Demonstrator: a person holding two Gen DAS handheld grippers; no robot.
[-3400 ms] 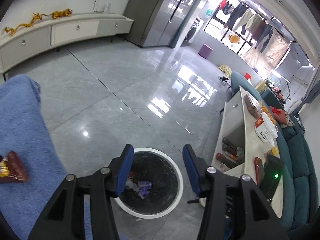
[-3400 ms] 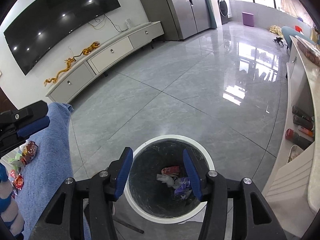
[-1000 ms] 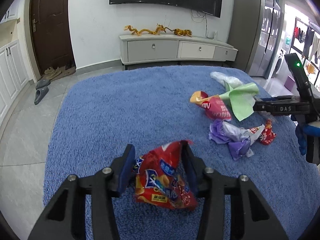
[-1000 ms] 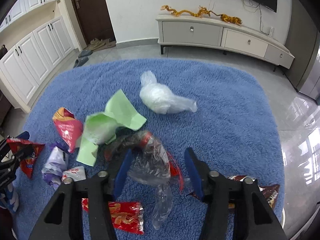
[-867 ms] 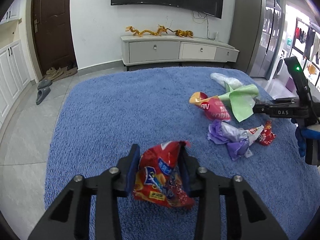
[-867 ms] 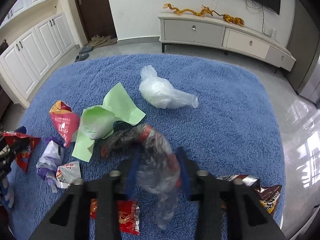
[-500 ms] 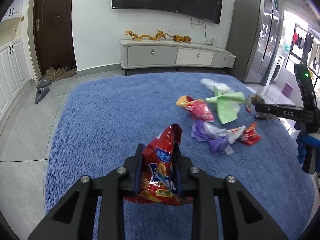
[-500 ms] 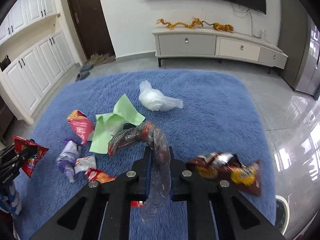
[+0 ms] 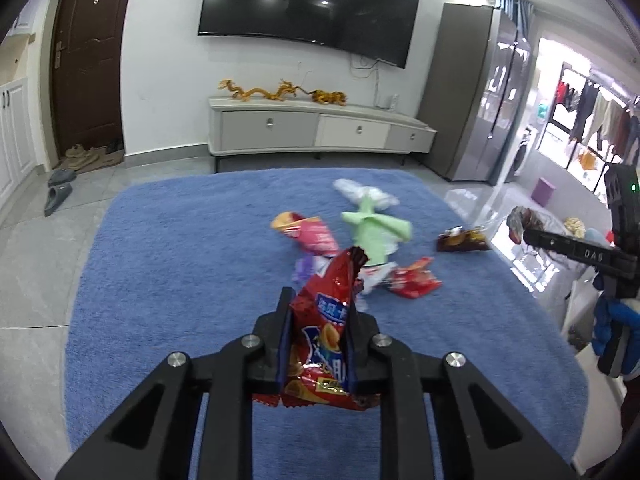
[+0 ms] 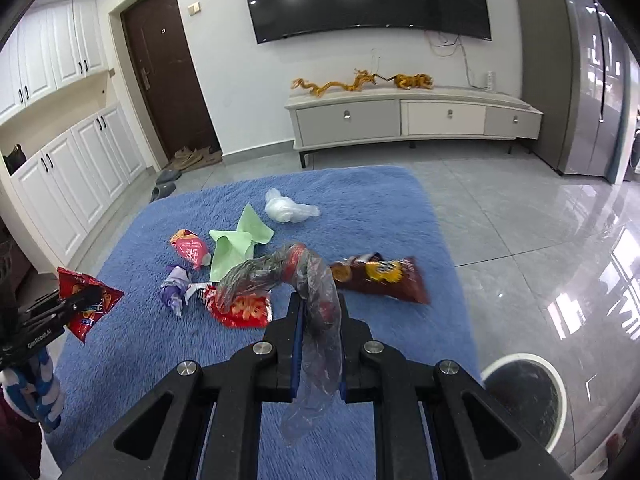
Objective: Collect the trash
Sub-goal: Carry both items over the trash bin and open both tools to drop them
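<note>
1. While both grippers are up, the blue rug (image 10: 380, 208) fills the middle of both views.
2. At lower right of the right wrist view stands the white-rimmed bin (image 10: 524, 396).
3. The left gripper (image 9: 316, 344), its jaws having just been closing, is clamped on the red snack bag (image 9: 324, 320), bottom centre.
4. The right gripper (image 10: 318, 348) pinches a clear plastic bag (image 10: 316, 320), bottom centre.
5. Loose wrappers (image 10: 240, 304) lie mid-frame on the rug.
</note>
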